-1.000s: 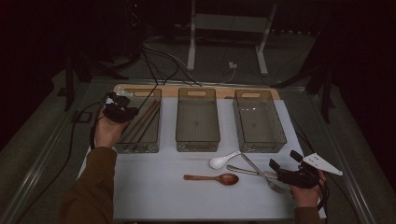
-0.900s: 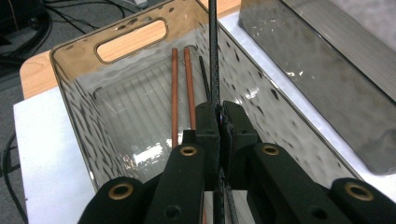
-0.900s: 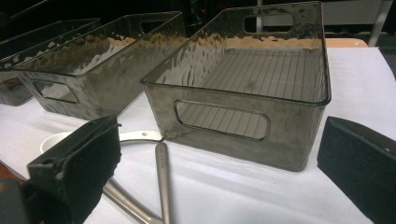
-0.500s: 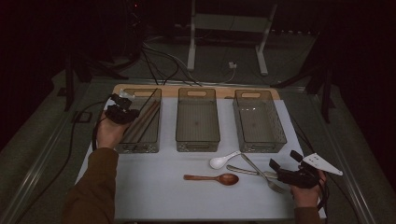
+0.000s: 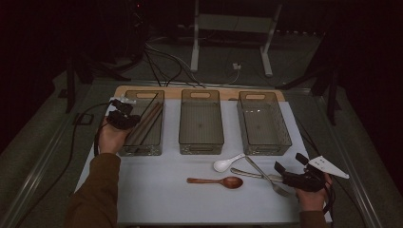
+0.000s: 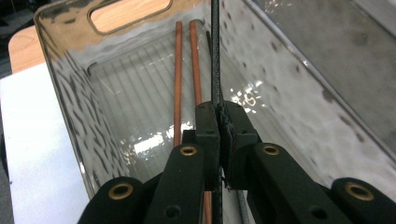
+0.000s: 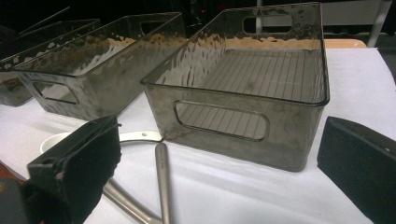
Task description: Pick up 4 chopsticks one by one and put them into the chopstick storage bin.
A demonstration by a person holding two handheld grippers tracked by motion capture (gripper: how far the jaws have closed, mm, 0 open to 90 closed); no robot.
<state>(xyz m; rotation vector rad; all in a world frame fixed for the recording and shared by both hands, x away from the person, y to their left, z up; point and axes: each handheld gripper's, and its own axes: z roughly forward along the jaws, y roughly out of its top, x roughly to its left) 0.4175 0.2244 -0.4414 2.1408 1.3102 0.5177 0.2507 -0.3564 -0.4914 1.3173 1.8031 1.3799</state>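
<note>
my left hand-held gripper [image 5: 124, 115] is clamped on a black chopstick [image 6: 215, 56] over the left bin [image 5: 153, 148], where two brown chopsticks [image 6: 187, 70] lie. a white sheet [image 5: 157, 185] covers the counter in a dark room. my right hand-held gripper [image 5: 291, 169] gapes beside the spoons [image 5: 229, 164].

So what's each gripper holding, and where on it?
The left gripper pinches a black chopstick near its lower end, over the left bin. The right gripper holds nothing.
</note>
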